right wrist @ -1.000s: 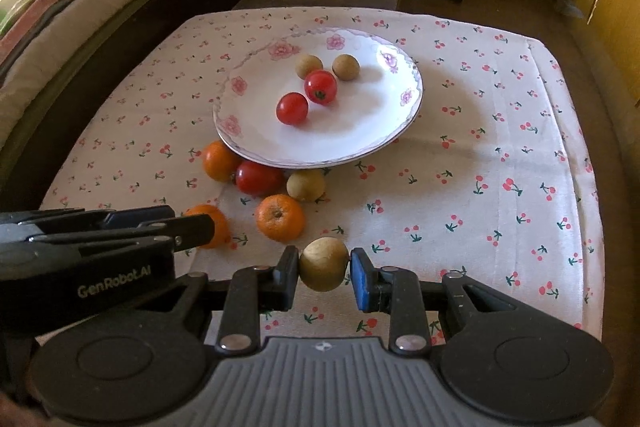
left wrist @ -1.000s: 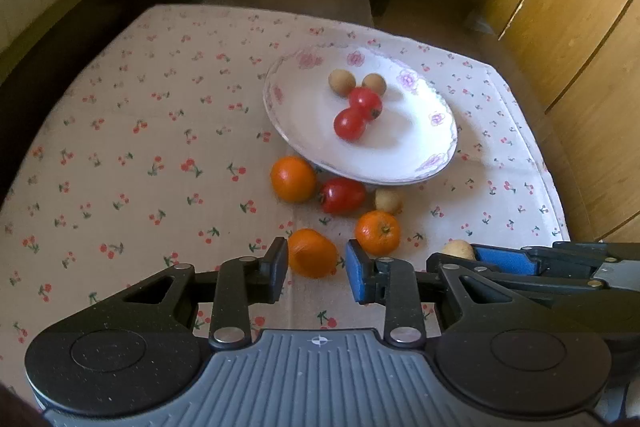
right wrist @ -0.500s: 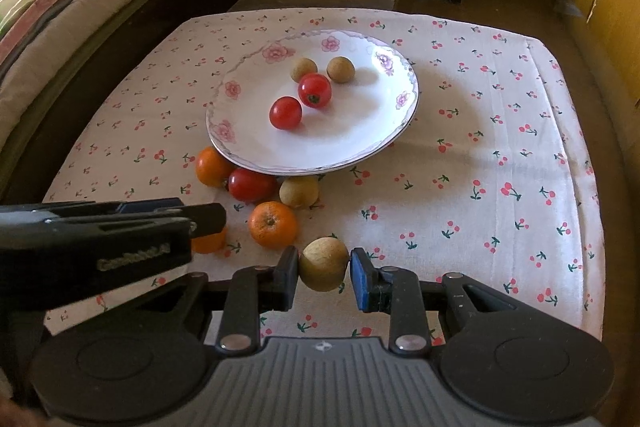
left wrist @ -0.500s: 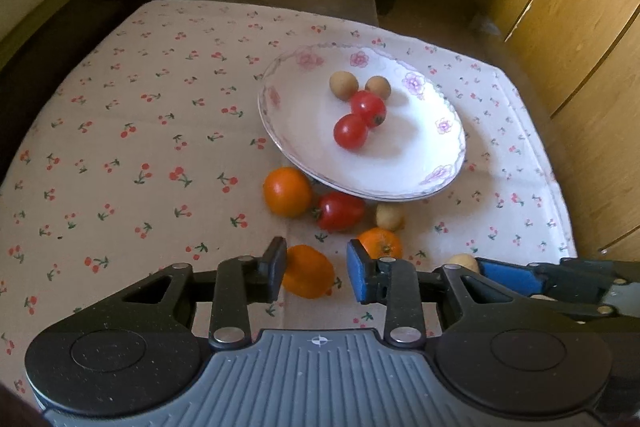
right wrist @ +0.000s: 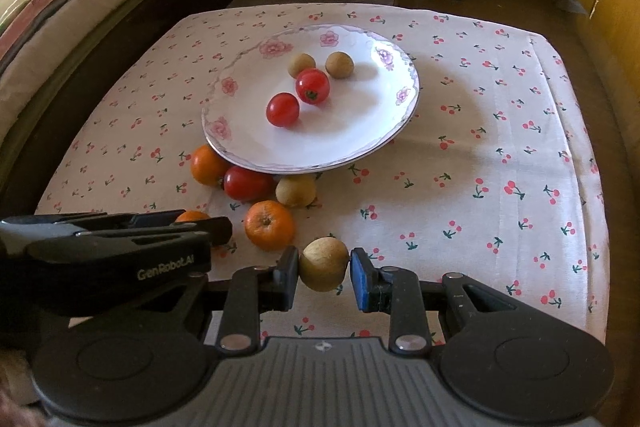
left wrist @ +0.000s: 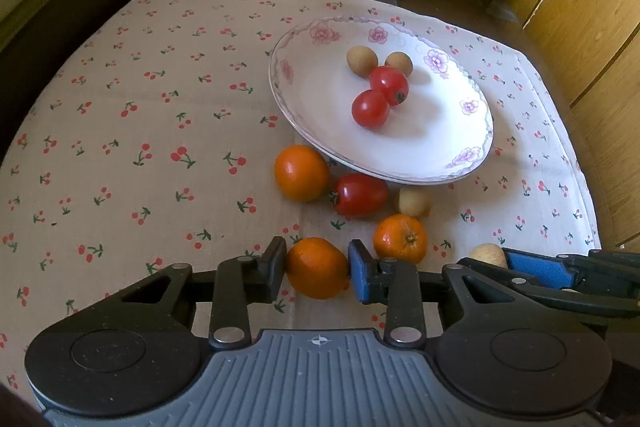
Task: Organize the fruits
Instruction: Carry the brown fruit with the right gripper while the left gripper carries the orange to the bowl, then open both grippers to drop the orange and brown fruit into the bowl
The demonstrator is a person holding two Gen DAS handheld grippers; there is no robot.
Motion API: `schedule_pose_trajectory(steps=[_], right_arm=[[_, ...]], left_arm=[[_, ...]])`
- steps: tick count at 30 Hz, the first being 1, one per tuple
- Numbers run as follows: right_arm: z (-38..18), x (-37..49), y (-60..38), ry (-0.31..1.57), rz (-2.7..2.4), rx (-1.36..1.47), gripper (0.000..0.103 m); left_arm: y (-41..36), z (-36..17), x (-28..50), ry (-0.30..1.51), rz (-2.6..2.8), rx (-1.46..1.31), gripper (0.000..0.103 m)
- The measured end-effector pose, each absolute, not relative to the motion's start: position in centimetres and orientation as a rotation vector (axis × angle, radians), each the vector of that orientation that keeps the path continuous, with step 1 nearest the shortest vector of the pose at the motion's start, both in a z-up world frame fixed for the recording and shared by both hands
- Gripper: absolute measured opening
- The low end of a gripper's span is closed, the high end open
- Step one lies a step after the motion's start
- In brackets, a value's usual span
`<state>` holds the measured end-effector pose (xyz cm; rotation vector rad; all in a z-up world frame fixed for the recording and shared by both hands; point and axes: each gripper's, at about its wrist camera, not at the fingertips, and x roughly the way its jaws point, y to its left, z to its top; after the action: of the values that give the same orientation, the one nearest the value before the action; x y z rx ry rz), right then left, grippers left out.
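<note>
Fruits lie in two groups on a cream tablecloth printed with small red cherries (right wrist: 500,131). On my far side sits a white round china plate with pink and purple flowers on its rim (right wrist: 276,49), holding two small red tomatoes (right wrist: 283,109) and two small tan round fruits (right wrist: 339,65).

Loose on the cloth just near the plate's front edge, I see a round orange (left wrist: 301,173), an oval red tomato (left wrist: 360,195) touching it on the right, and a pale tan fruit (left wrist: 414,202) just right of that. A second orange with a visible stem dimple (left wrist: 400,238) sits nearer to me.

My left gripper (left wrist: 316,269) has its black and blue pads closed against a third orange, round and glossy (left wrist: 317,268), pressing it from both sides; it looks to rest on the cloth. The jaws have just been adjusting around it.

My right gripper (right wrist: 325,269), just to the right, is clamped on a larger tan round fruit with dull skin (right wrist: 324,263). I cannot tell whether that fruit touches the cloth.
</note>
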<state>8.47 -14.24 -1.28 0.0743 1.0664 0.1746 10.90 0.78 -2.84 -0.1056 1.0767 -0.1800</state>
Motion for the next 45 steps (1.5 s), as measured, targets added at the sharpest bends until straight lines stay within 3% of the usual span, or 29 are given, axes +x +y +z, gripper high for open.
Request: schedule_pose_trajectory(steps=[22, 45], right_arm=[[0.5, 11.1, -14.8, 1.011, 0.170, 0.106, 0.030], [-0.5, 16.1, -15.7, 0.996, 0.152, 0.122, 0.031]], left_arm=[[0.6, 0.6, 12.0, 0.982, -0.230, -0.112, 0.041], [-0.3, -0.3, 17.0, 0.991, -0.224, -0.128, 0.040]])
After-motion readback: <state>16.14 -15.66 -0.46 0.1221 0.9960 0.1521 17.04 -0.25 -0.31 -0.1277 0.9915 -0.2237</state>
